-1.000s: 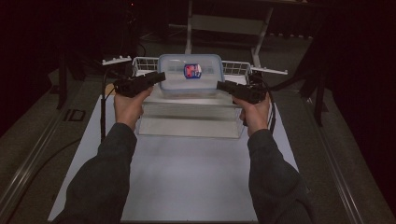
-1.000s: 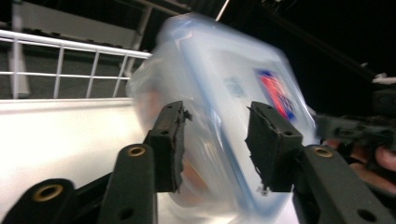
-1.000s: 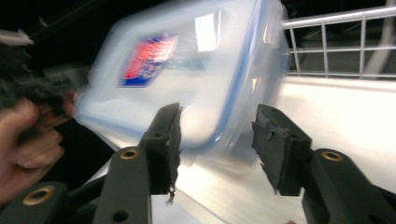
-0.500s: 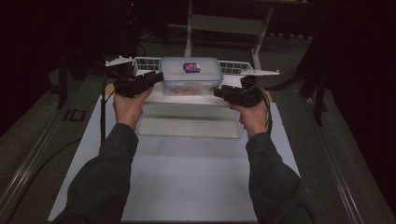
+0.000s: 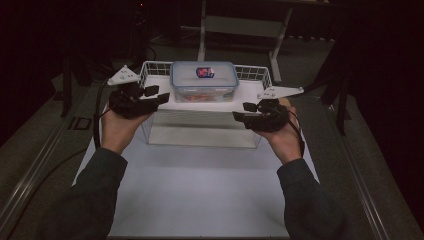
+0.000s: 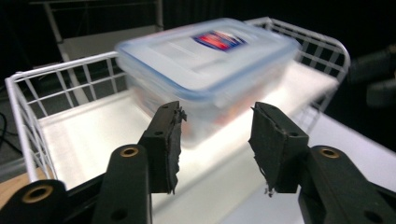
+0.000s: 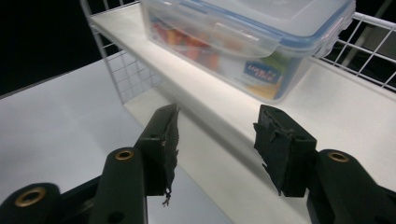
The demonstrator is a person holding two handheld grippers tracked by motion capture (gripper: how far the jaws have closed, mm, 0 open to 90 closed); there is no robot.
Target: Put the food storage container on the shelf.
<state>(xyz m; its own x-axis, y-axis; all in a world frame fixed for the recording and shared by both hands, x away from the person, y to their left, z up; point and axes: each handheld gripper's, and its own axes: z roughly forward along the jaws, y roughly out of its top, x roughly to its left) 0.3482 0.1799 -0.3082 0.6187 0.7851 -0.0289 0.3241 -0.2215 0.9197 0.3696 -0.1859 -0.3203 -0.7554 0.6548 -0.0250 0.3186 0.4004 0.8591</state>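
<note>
Each tool (image 5: 159, 95) (image 5: 241, 111) gapes empty, just opened, beside the lidded box (image 5: 204, 81) on the white shelf (image 5: 160, 101).

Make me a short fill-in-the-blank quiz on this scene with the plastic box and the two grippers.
1. The lidded plastic box sits on a white wire ____.
2. The left gripper has its jaws ____, with nothing between them.
3. The right gripper holds ____.

Missing words: shelf; open; nothing
</note>
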